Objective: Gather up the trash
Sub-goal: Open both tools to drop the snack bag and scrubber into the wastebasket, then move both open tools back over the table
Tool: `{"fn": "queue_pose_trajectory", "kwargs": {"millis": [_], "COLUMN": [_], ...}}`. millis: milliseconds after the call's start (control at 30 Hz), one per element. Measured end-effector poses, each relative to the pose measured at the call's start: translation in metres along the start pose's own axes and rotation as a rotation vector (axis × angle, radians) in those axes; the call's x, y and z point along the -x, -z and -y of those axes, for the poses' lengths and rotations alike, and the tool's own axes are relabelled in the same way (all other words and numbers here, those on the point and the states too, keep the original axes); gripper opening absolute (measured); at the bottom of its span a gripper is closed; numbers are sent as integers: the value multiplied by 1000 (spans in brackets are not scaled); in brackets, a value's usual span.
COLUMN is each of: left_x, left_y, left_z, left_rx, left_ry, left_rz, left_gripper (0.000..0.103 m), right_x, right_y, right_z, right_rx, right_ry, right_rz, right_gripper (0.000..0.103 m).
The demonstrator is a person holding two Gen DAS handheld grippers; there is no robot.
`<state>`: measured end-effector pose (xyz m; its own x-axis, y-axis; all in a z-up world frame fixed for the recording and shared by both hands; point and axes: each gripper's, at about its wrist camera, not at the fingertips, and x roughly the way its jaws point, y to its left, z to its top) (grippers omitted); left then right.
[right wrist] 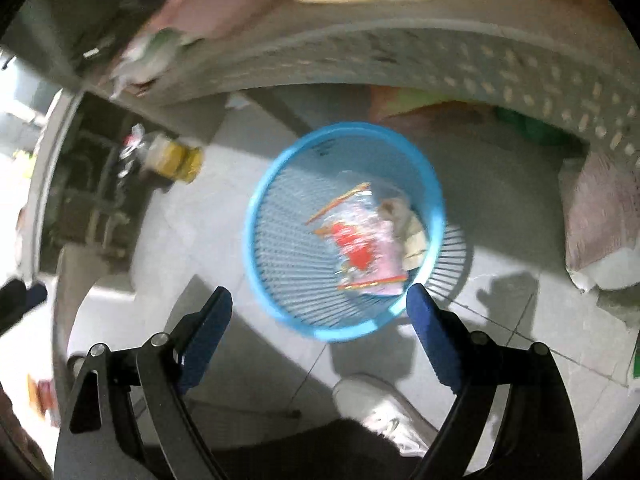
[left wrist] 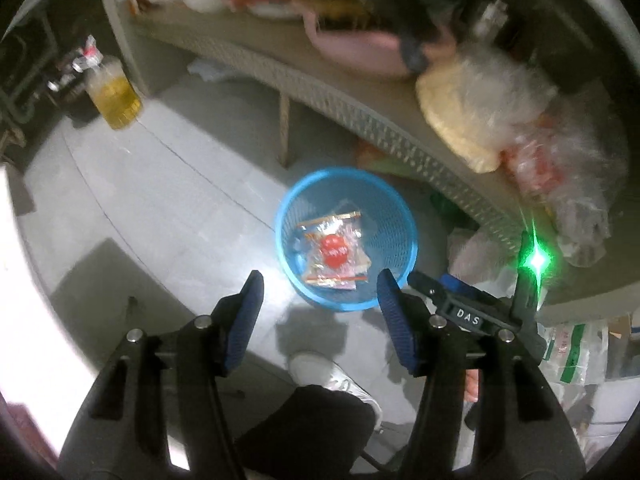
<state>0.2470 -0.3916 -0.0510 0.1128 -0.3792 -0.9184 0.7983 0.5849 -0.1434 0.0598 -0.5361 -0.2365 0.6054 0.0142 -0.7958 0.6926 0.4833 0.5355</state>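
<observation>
Grippers left (left wrist: 318, 290) and right (right wrist: 320, 304) hang released above wrapper (left wrist: 334, 250) in basket (left wrist: 288, 216).

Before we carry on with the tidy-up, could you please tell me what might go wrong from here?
1. The bin is light and stands right by the person's shoe; a step could tip it and spill the wrapper.
2. Both tongs, left and right, hang open and empty close together, so they could knock each other.
3. The bags sit at the table edge and may slide off.
</observation>
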Motion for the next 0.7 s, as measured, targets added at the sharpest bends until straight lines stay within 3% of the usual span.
{"fn": "queue_pose_trajectory", "kwargs": {"millis": [267,467,600,700], "left_x": [143,224,261,279], "left_y": [65,162,235,283], "left_z": [-33,-82,-120,-143], "left_rx": [38,143,281,390], "left_ry": [-26,-152,-258,-292], "left_rz": [255,384,431,450], "left_gripper": [69,76,77,78], "right_x": [77,138,161,166], "right_y": [3,13,27,47], "right_z": [-76,-161,-238,-305], "right_rx": [214,447,677,870], "right_ry": [-120,-233,-338,-433], "right_rz": [98,234,235,201], "right_gripper": [86,86,88,89]}}
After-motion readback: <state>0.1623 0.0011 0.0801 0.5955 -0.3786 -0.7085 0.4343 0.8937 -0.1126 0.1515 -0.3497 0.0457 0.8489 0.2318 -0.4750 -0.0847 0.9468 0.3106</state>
